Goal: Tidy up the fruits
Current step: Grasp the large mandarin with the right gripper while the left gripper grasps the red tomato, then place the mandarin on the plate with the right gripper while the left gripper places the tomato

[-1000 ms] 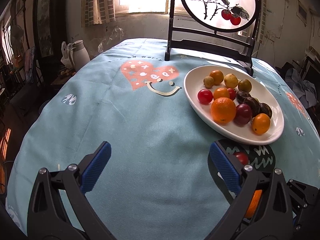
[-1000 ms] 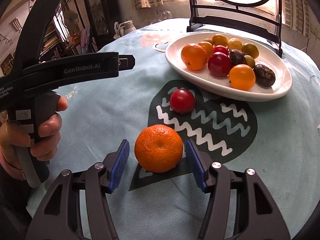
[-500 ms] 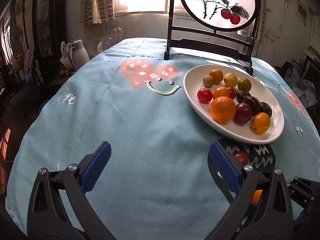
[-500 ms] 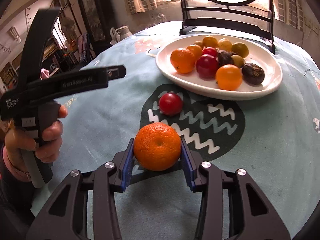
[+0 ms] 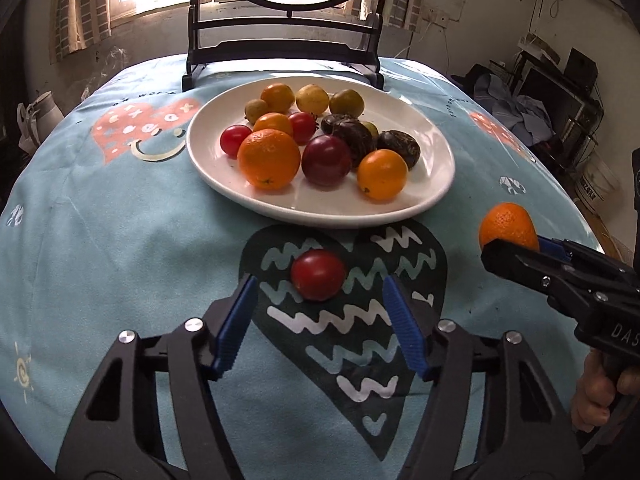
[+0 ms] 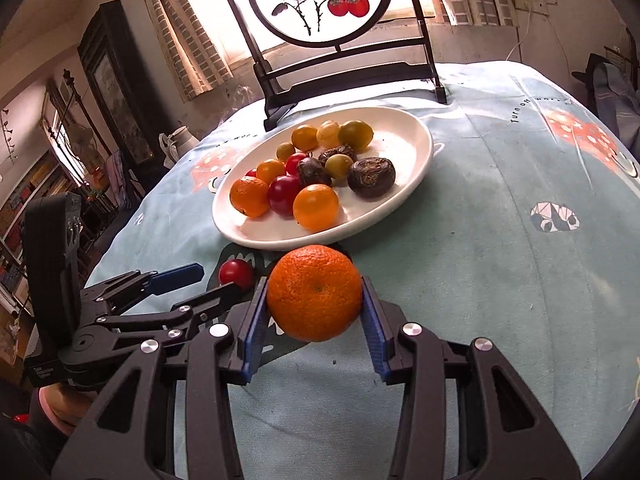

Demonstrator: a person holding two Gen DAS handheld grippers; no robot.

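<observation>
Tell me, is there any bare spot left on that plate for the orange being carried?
Yes. The white plate has bare room along its near rim, in front of the big orange fruit, and on its right side beyond the dark wrinkled fruit. The middle and far part are crowded. The orange sits clamped in the right gripper.

From my right wrist view, the small red tomato (image 6: 236, 273) is half hidden behind the left gripper (image 6: 192, 286). The round screen (image 6: 320, 0) at the table's far edge is cut off above. Its lettering is too small for me to read.
</observation>
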